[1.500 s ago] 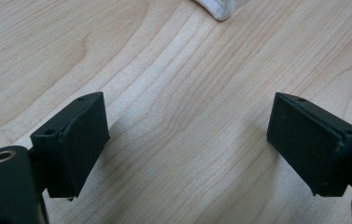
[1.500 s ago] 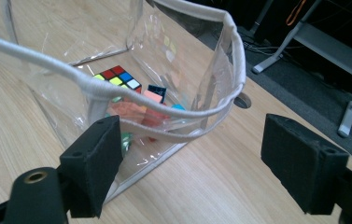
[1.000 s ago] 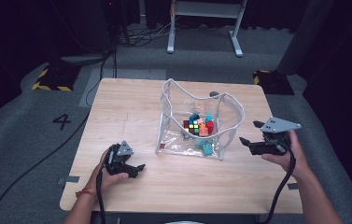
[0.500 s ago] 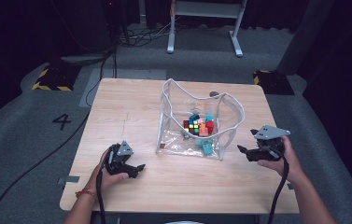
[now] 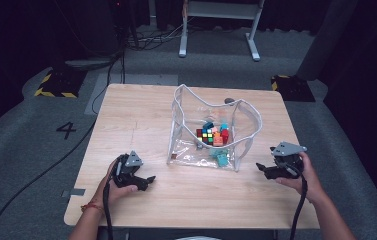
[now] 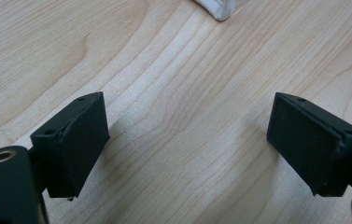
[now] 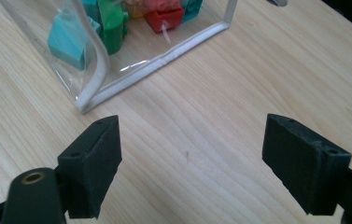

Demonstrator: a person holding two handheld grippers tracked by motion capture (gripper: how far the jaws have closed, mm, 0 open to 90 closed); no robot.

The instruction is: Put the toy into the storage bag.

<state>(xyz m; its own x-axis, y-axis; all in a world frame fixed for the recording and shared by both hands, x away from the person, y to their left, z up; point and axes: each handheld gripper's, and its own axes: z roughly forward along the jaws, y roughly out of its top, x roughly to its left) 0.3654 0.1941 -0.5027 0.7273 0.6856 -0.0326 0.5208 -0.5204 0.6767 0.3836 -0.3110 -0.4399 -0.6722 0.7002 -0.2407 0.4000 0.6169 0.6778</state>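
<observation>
Jaws of both grippers wide apart, holding nothing. Clear pouch (image 5: 211, 131) at frame centre on table (image 5: 126, 115), open-topped, with puzzle cube (image 5: 206, 136) and coloured blocks (image 7: 113, 21) inside. Right gripper (image 5: 266, 169) lowered and pulled back at right since a second ago; left gripper (image 5: 146, 181) unmoved at lower left. Likely work finished. Numeral "4" (image 5: 67, 129) on floor at left.

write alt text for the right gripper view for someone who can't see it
The right gripper hovers open over a bare stretch of the wooden table, its two black jaws wide apart with nothing between them. Just beyond the left jaw stands the corner of a clear bag with white edging, holding teal, green and red toy blocks.
</observation>
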